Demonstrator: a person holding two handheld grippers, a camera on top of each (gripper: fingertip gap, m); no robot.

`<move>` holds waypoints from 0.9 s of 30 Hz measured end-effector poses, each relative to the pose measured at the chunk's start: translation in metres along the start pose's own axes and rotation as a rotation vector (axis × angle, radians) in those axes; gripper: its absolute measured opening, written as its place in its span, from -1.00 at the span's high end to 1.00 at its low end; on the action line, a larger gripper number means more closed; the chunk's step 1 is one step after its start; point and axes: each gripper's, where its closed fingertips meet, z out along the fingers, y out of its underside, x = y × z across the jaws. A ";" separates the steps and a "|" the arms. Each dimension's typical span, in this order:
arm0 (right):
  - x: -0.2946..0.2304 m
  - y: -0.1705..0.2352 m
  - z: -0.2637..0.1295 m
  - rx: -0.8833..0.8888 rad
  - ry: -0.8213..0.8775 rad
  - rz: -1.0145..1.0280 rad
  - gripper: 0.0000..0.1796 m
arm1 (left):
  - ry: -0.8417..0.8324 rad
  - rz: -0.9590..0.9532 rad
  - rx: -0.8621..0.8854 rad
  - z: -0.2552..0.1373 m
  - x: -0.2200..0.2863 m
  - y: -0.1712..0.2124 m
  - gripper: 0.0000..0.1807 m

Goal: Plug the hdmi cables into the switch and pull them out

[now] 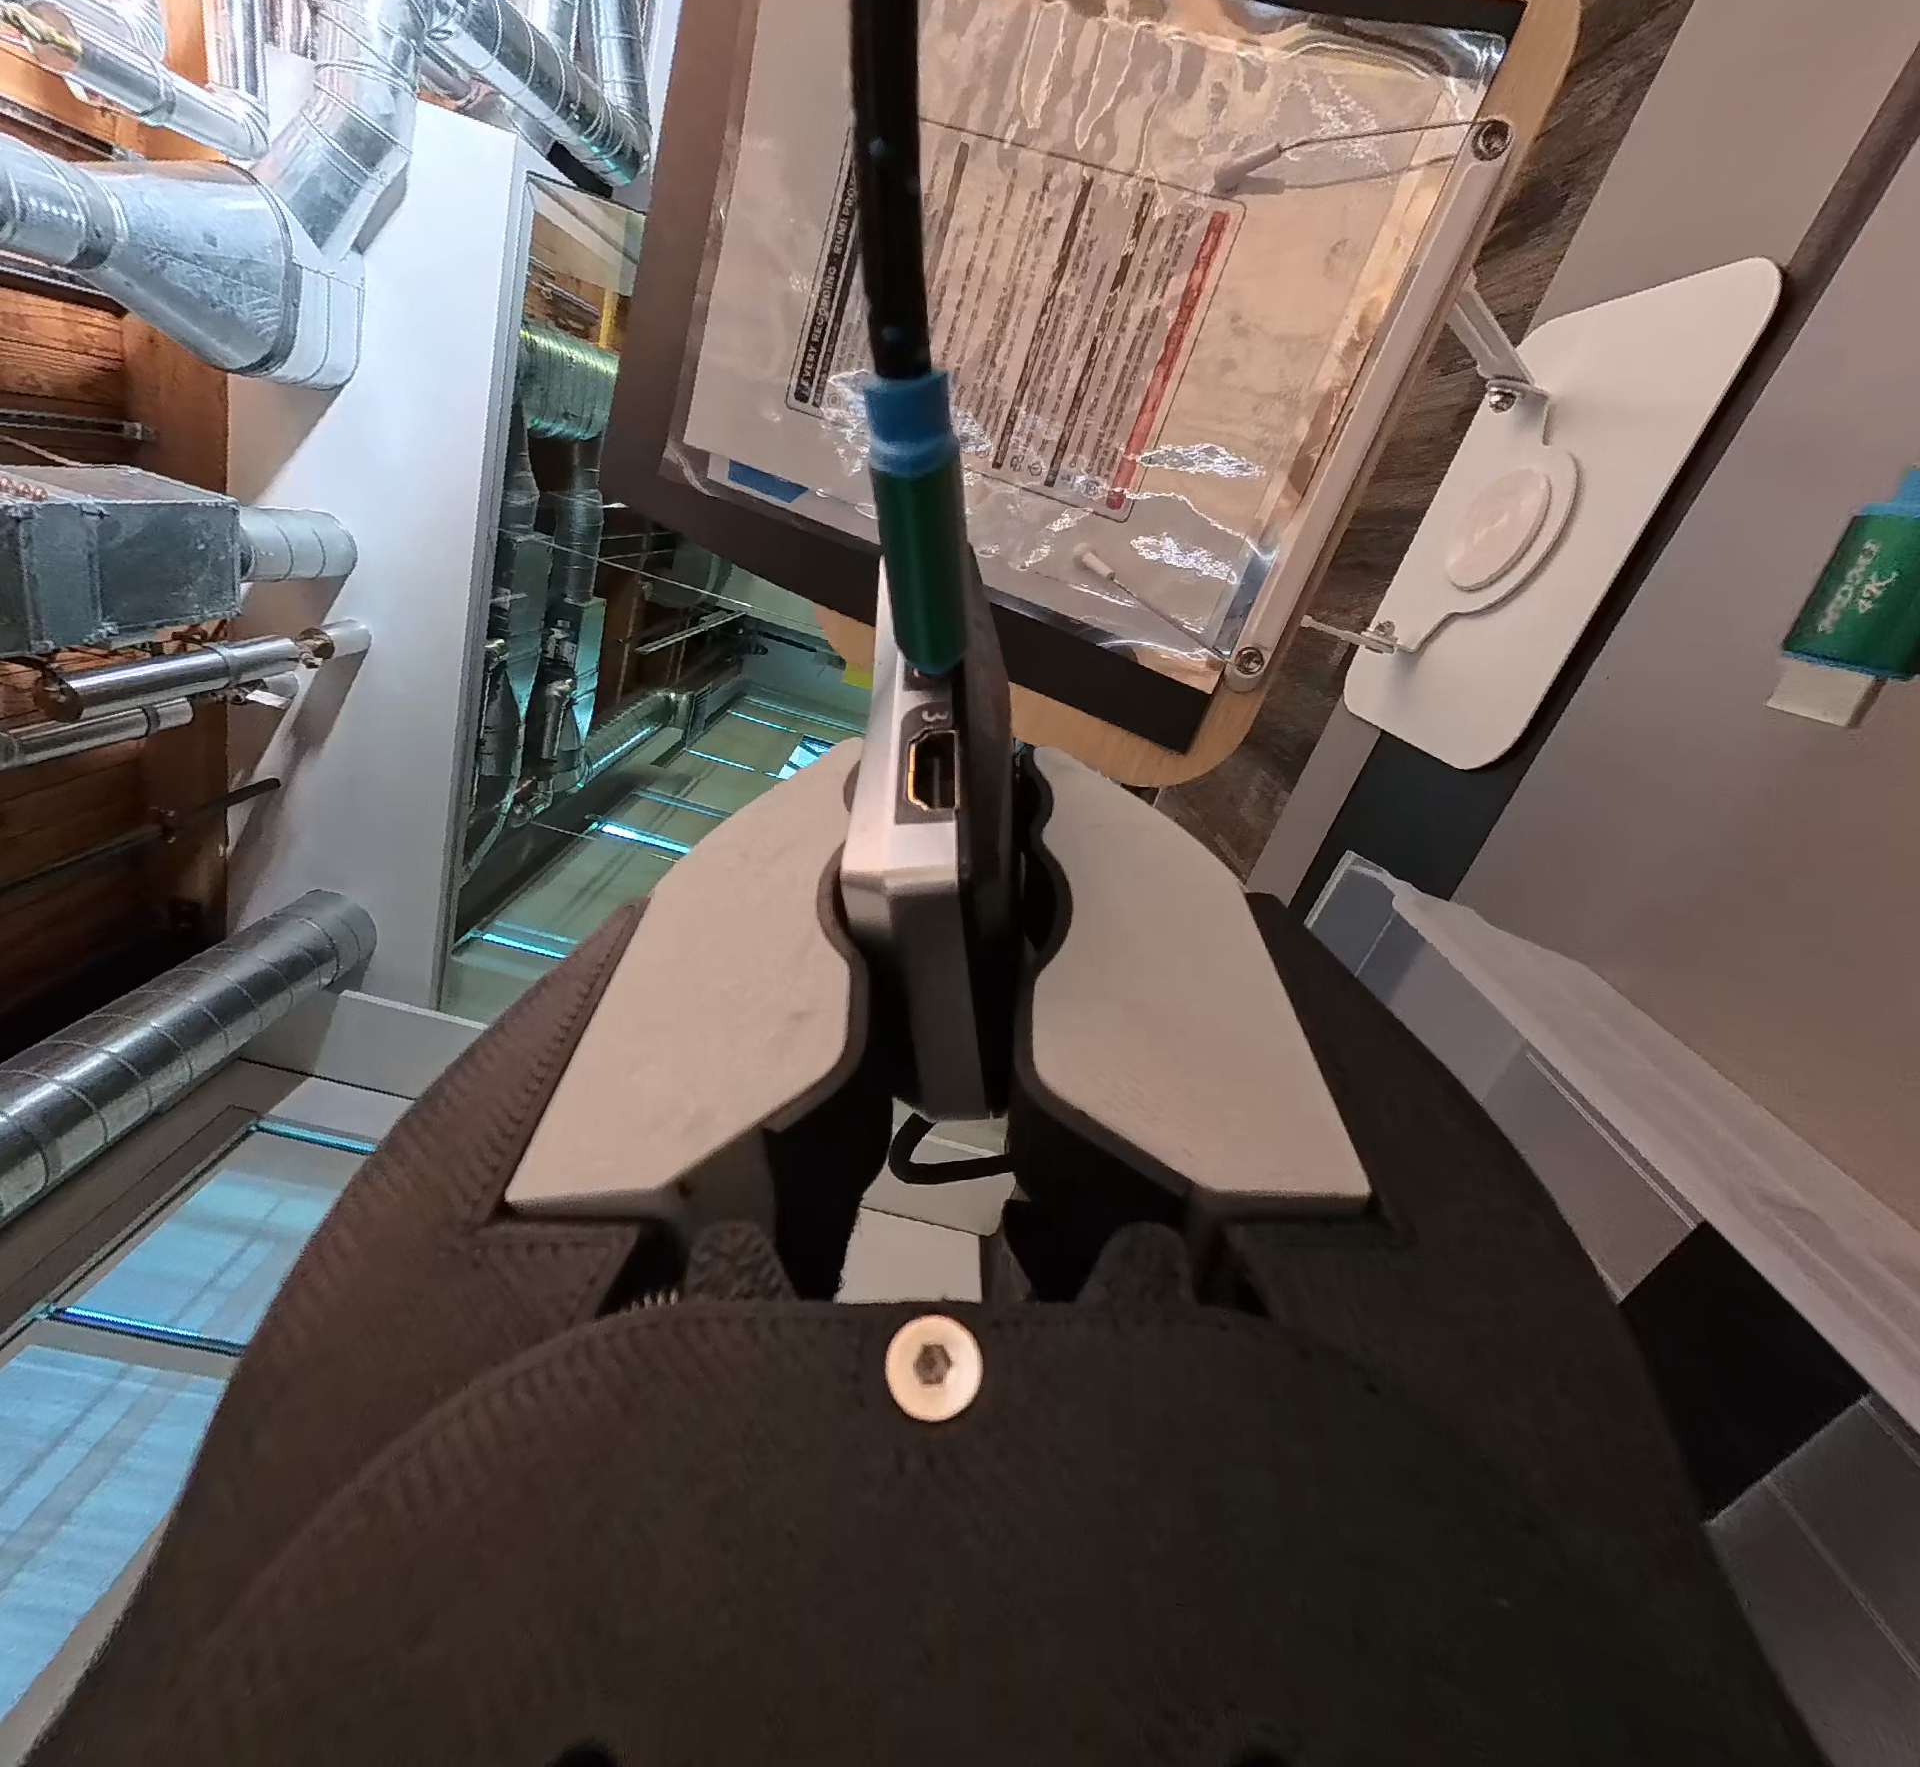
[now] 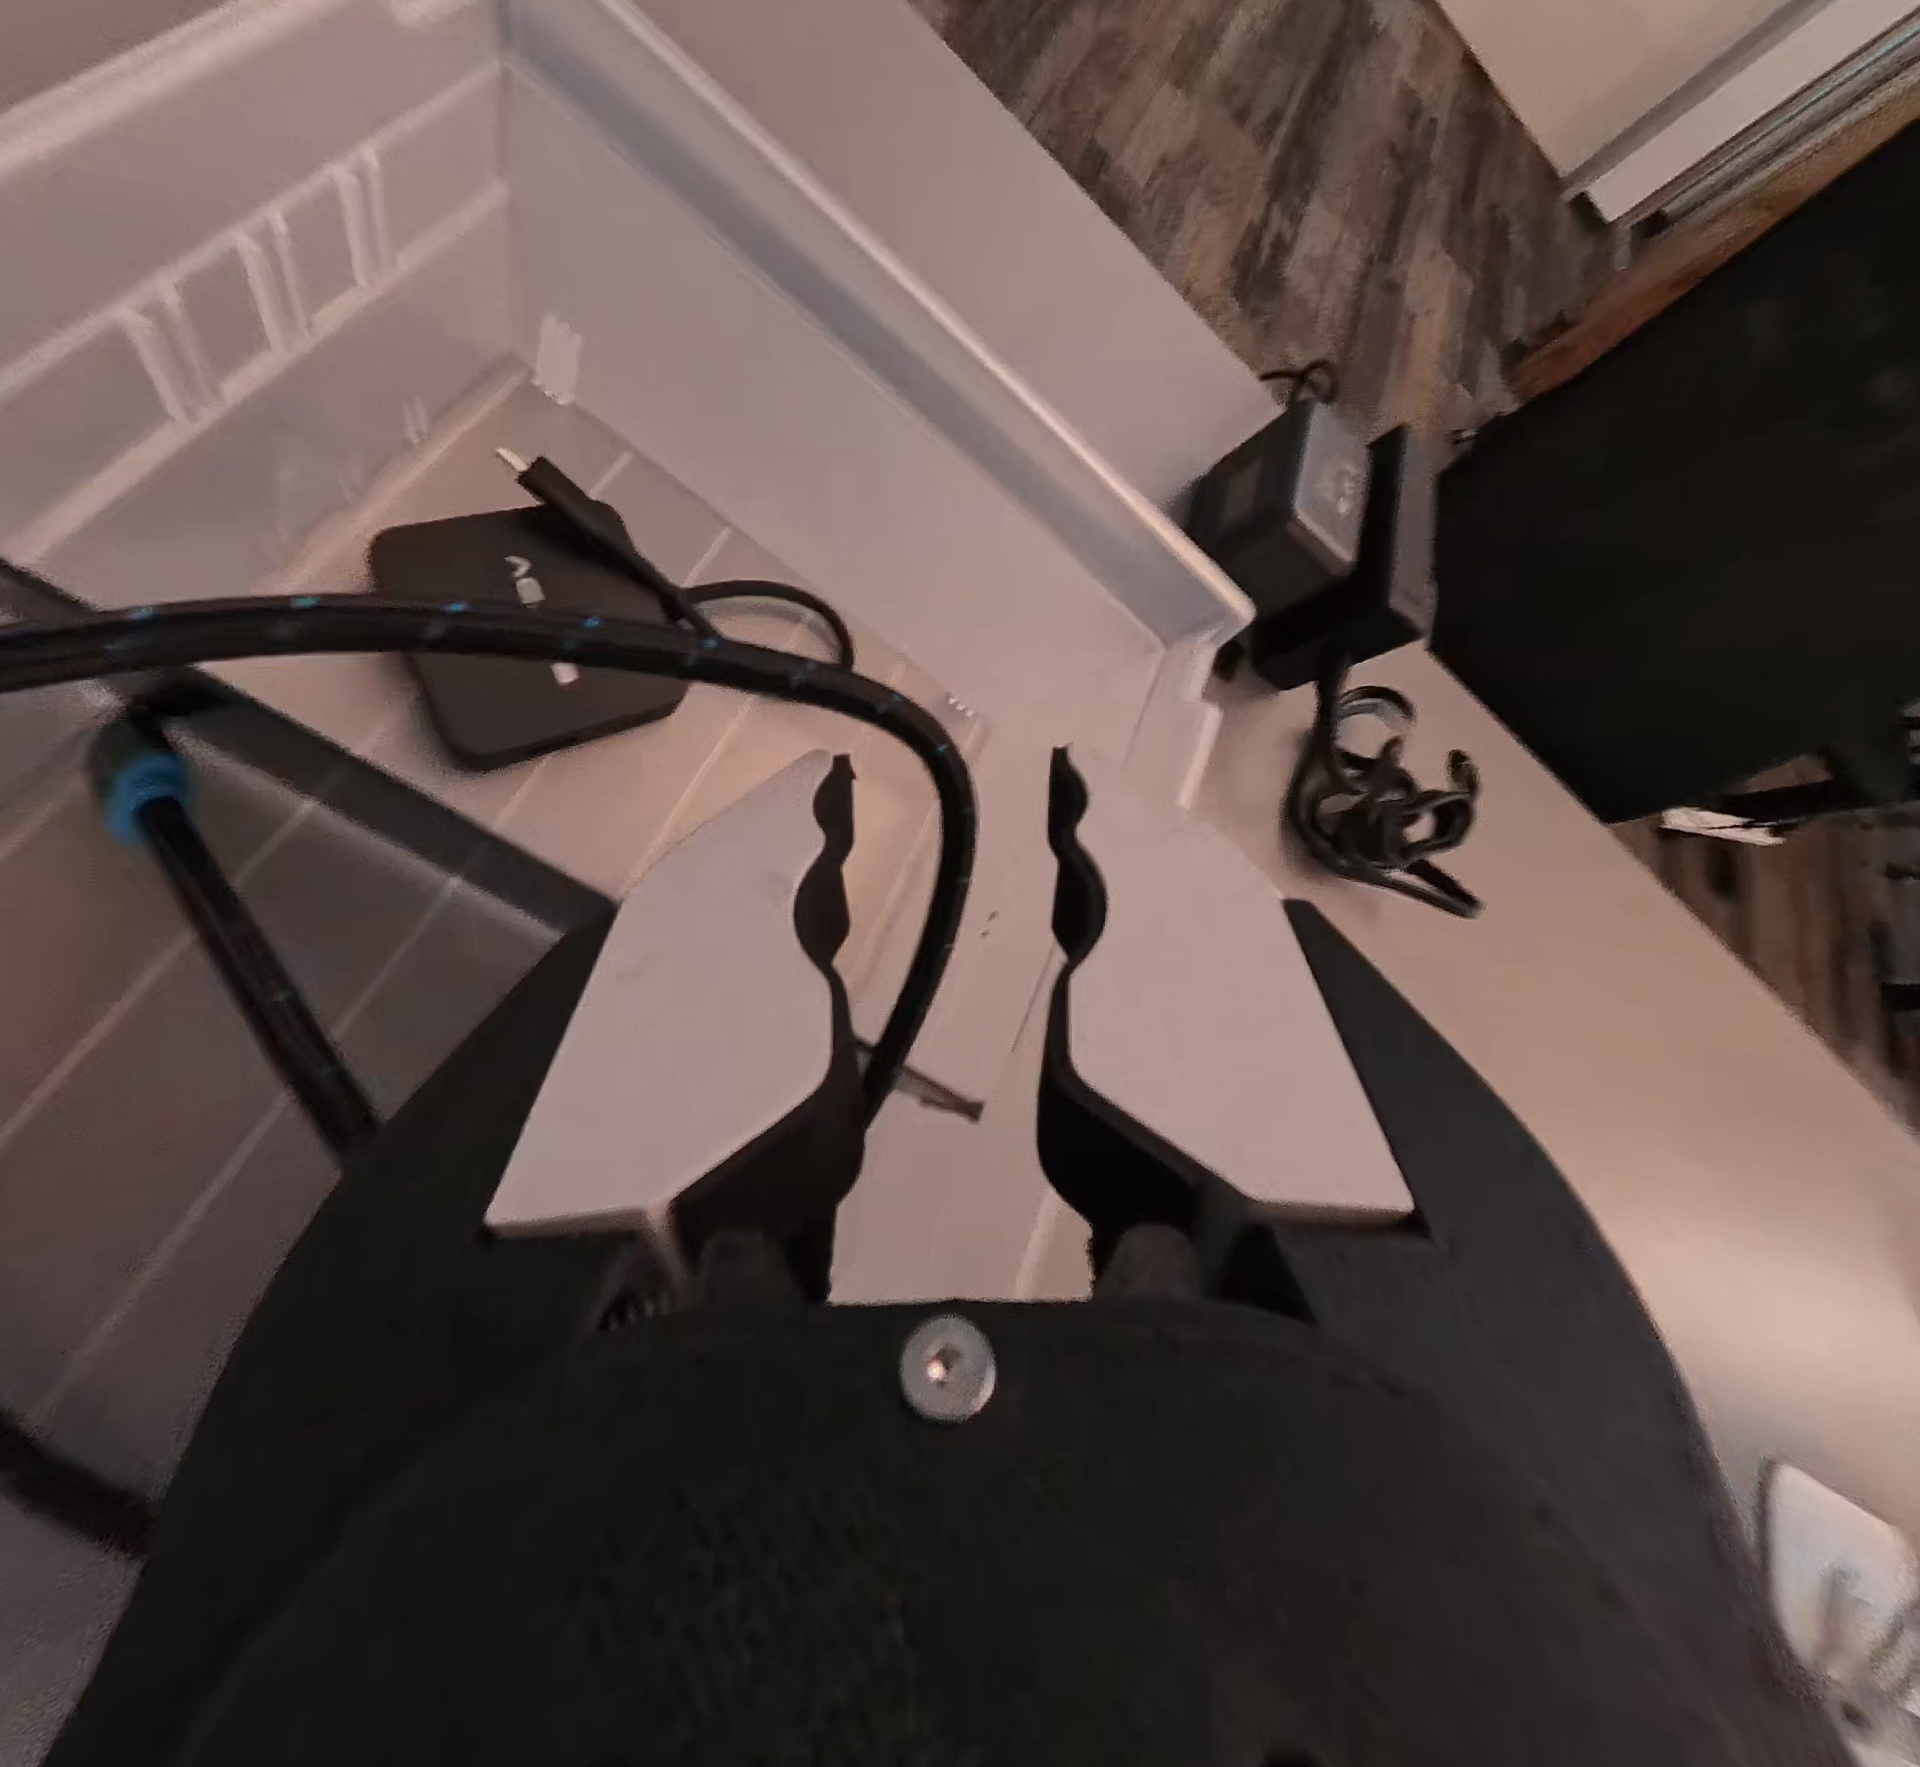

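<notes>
In the left wrist view my left gripper (image 1: pixel 940 782) is shut on the HDMI switch (image 1: pixel 914 928), a flat grey box with a black face, held on edge. A green HDMI plug (image 1: pixel 914 564) with a blue collar sits in the switch's far port, and its black braided cable (image 1: pixel 883 107) runs upward. The nearer port (image 1: pixel 930 772) is empty. A second green plug (image 1: pixel 1860 605) shows at the right edge. My right gripper (image 2: pixel 951 767) is open. A black braided cable (image 2: pixel 961 844) loops through the gap between its fingers. A blue plug collar (image 2: pixel 135 792) shows blurred at left.
A clear plastic bin (image 2: pixel 862 304) holds a flat black device (image 2: pixel 520 637) and a thin black cable (image 2: pixel 582 512). A black power adapter (image 2: pixel 1320 522) with bundled cord (image 2: pixel 1371 824) lies on the table to the right. A wooden board with a laminated sheet (image 1: pixel 1091 335) stands ahead of the left gripper.
</notes>
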 end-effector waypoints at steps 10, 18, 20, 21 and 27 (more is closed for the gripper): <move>0.026 -0.029 -0.046 0.050 0.077 0.135 0.91 | 0.002 0.015 0.003 0.002 0.003 -0.003 0.75; 0.052 -0.061 -0.128 0.161 0.297 0.265 0.90 | 0.002 0.012 -0.003 0.000 0.002 -0.001 0.75; 0.049 -0.057 -0.136 0.127 0.282 0.316 0.91 | 0.000 0.007 -0.004 0.000 0.001 -0.001 0.75; 0.049 -0.057 -0.141 0.132 0.281 0.349 0.91 | 0.000 0.004 -0.003 0.000 0.000 -0.001 0.75; 0.049 -0.058 -0.155 0.237 0.190 0.533 0.93 | -0.003 0.001 0.007 -0.002 -0.001 -0.003 0.75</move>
